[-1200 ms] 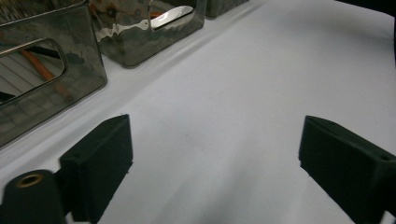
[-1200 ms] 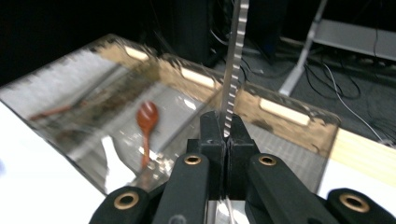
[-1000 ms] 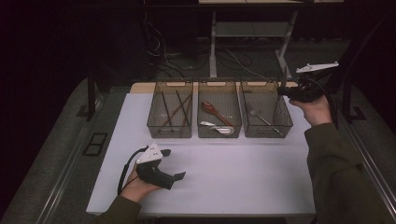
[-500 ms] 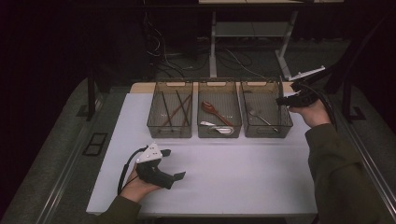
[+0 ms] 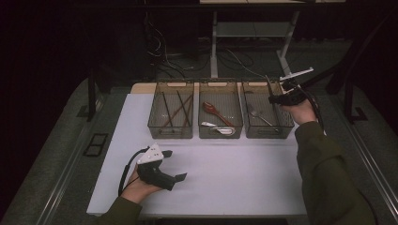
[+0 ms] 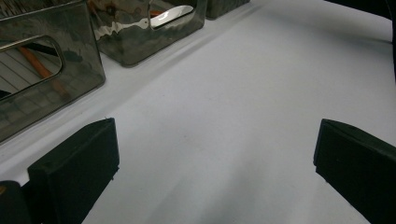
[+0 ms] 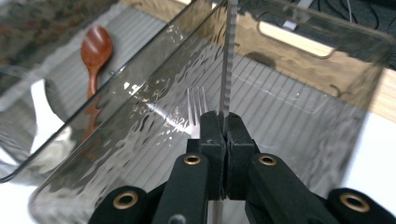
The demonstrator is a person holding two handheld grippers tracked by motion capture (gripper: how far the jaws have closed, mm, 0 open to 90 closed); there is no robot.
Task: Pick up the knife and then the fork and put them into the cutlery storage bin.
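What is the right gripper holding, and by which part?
The right gripper is shut on a serrated knife, clamping its blade low down, above the right bin. The handle is hidden.

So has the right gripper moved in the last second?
Yes. The right gripper, shut on a knife, has come down and leftward over the right-hand bin.

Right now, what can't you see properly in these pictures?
- Knife: in the right gripper view its tip is cut off by the top edge, and the right gripper fingers cover the part they clamp.
- Fork: the same fingers hide its handle there.
- Wooden spoon: blurred through the wavy bin wall.
- Left gripper: in the high view, too small and dark to judge; its own view shows open fingers.
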